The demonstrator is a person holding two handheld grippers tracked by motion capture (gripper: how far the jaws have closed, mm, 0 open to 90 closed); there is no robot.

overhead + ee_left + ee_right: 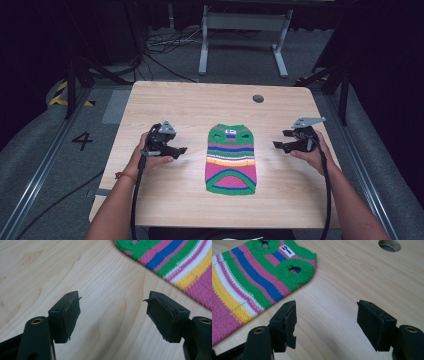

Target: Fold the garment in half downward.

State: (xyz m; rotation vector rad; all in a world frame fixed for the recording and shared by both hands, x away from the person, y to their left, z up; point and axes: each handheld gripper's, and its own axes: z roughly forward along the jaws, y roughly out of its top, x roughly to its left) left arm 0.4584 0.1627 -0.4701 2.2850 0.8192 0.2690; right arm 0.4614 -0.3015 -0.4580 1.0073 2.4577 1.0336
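Striped knit sweater (231, 159) flat mid-worktop (200, 100). Left claw (181, 150) and right claw (278, 145) flank it, both apart from it, nothing gripped.

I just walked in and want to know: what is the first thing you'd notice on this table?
The striped knitted sweater jumps out first: it lies flat in the middle of the wooden table, bright with green, pink, blue, yellow and white bands. On either side of it a hand holds a black tool, the left gripper and the right gripper, both with jaws apart and nothing between them.
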